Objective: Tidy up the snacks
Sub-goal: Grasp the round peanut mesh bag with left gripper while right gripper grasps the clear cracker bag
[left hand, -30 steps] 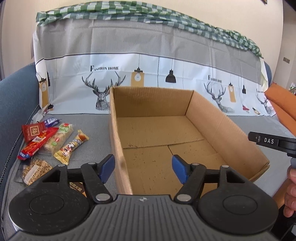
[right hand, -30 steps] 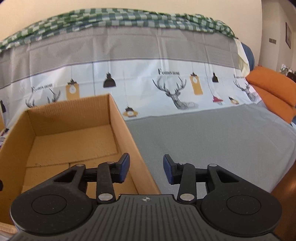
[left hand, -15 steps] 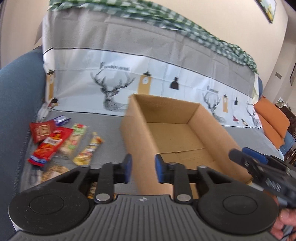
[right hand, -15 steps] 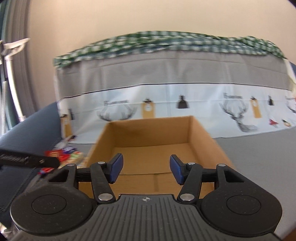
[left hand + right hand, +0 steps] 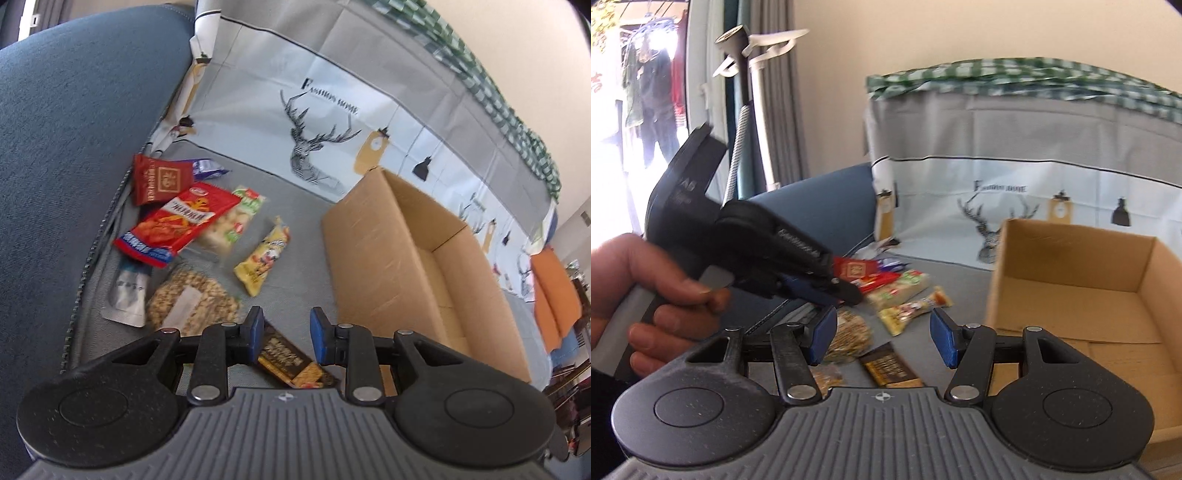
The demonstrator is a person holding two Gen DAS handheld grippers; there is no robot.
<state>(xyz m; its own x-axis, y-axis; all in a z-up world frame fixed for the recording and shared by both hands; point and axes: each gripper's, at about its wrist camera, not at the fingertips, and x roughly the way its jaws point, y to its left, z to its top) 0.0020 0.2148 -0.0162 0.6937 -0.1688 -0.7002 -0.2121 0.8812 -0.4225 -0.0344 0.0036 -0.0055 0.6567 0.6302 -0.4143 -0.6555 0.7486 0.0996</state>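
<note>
1. Left claw: blue pads apart, nothing between them, hovering over the near end of the snack pile. In the right wrist view it shows as a black tool held in the person's left hand, tips just above the snacks.
2. Right claw: open wide, holding nothing, pointed at the gap between the snacks and the cardboard box.
3. Snacks lie on a grey sofa cover, at its left end, against the blue sofa arm.
4. Far end of the pile: dark red packet, with a small purple wrapper just beside it.
5. Long red bag overlaps a clear pack of pale pieces with a green label.
6. Yellow stick pack lies alone, between the pile and the box.
7. Nearer: clear bag of brown grain-like bits, silver pouch touching its left side.
8. Dark brown bar wrapper sits nearest, right under the left claw pads.
9. Cardboard box: open top, standing right of the snacks, well apart from the pile; inside looks bare from both views.
10. Deer-print cloth hangs down the sofa back behind it all.
11. Orange cushion at the far right end of the sofa.
</note>
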